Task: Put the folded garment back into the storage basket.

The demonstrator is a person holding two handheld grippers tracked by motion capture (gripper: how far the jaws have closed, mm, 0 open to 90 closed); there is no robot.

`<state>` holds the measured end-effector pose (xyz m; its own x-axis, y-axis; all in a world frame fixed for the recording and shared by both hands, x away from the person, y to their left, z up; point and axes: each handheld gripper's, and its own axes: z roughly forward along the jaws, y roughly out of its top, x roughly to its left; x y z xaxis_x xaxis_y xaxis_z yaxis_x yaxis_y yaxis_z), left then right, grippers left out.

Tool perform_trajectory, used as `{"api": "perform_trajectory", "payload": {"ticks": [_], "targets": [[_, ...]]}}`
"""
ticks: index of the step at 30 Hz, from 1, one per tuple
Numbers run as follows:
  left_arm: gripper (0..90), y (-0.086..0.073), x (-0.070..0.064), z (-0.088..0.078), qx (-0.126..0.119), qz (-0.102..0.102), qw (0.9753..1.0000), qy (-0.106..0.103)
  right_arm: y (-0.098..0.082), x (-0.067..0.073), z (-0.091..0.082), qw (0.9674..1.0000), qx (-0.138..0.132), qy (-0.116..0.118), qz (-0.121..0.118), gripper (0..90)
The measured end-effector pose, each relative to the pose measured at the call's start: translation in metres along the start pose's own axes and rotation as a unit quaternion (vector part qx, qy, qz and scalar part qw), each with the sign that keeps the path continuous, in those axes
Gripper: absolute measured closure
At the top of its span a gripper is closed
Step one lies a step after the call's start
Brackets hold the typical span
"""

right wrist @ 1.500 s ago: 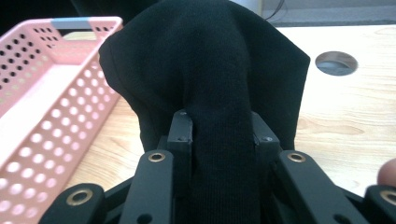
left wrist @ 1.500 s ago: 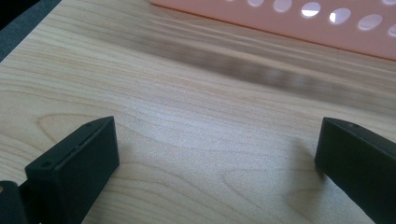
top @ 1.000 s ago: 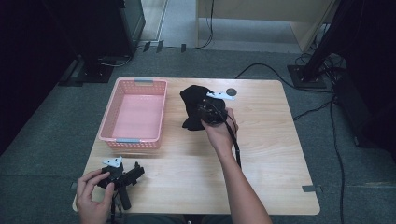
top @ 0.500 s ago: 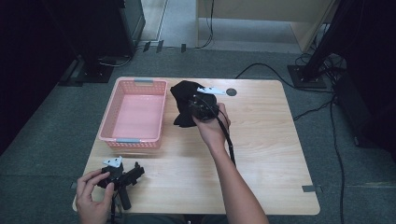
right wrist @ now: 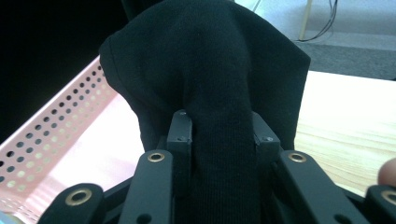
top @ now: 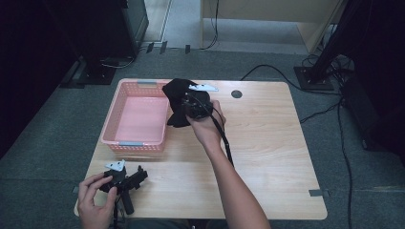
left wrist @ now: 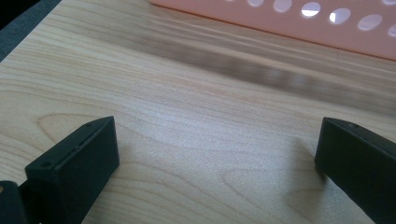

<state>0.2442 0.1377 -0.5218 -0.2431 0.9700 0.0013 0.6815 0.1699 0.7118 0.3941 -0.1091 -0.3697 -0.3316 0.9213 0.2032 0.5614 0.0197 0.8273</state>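
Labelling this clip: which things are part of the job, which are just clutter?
In play:
black cloth, clamped in the right gripper
pink basket, beside the cloth, seemingly its target
left gripper, open, idle near the table edge

Lying about:
floor cables
dark round spot on the tabletop

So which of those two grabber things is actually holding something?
The right gripper, raised beside the pink basket: its jaws pinch a black cloth. The left gripper rests open on the table, holding nothing.

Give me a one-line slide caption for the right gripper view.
Right gripper shut on a bunched black cloth, held above the near edge of the pink basket.
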Motion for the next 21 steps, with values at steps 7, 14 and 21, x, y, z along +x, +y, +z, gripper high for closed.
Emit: {"api": "perform_trajectory", "payload": {"ticks": [7, 14, 21], "targets": [[0.0, 0.000, 0.000, 0.000, 0.000, 0.000, 1.0000, 0.000, 0.005, 0.017, 0.005, 0.9999, 0.002, 0.011, -0.011, 69.5], [0.0, 0.000, 0.000, 0.000, 0.000, 0.000, 1.0000, 0.000, 0.006, 0.033, 0.012, 0.9996, 0.006, 0.022, -0.019, 69.4], [0.0, 0.000, 0.000, 0.000, 0.000, 0.001, 1.0000, 0.000, 0.007, 0.050, 0.020, 0.9990, 0.011, 0.032, -0.030, 69.4]]}}
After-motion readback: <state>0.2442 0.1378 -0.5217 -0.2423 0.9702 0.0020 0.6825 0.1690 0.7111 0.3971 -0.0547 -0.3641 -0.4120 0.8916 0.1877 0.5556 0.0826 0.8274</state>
